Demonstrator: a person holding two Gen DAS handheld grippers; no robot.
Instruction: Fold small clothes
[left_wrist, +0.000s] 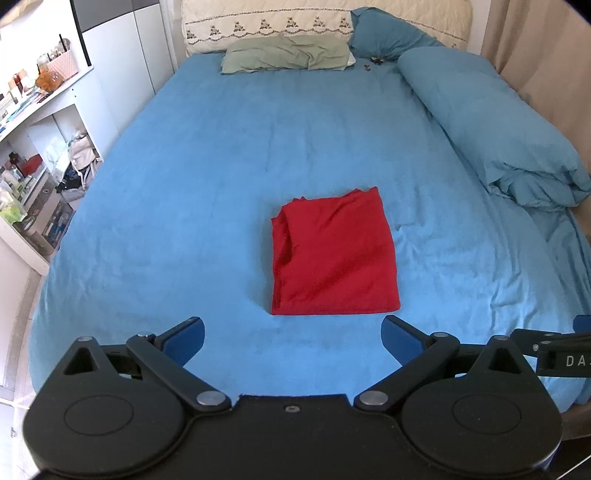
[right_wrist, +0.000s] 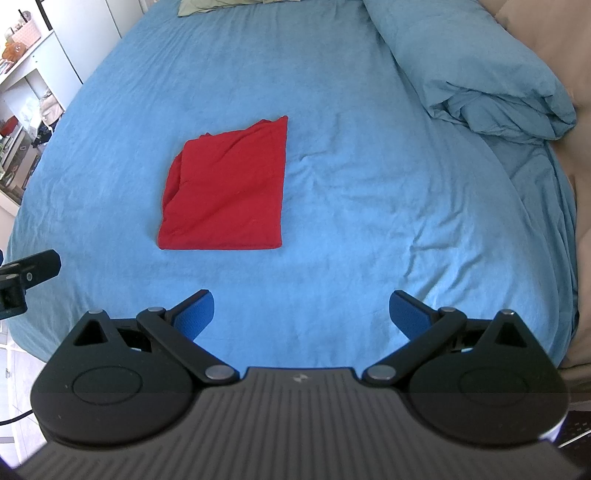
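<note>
Left wrist view: the left gripper (left_wrist: 292, 338) is held with fingers spread, empty, near the red garment (left_wrist: 334, 258), which lies folded into a neat rectangle on the blue bed sheet (left_wrist: 184, 177). The right gripper (right_wrist: 302, 312) is likewise spread and empty. Folding is judged essentially complete.

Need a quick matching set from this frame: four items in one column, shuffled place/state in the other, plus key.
Items:
1. red garment
2. green pillow
3. rolled blue duvet
4. left gripper

States:
A. along the bed's right side
B. open, holding nothing
C. folded flat mid-bed
D. at the head of the bed

Pairs: 1-C, 2-D, 3-A, 4-B
</note>
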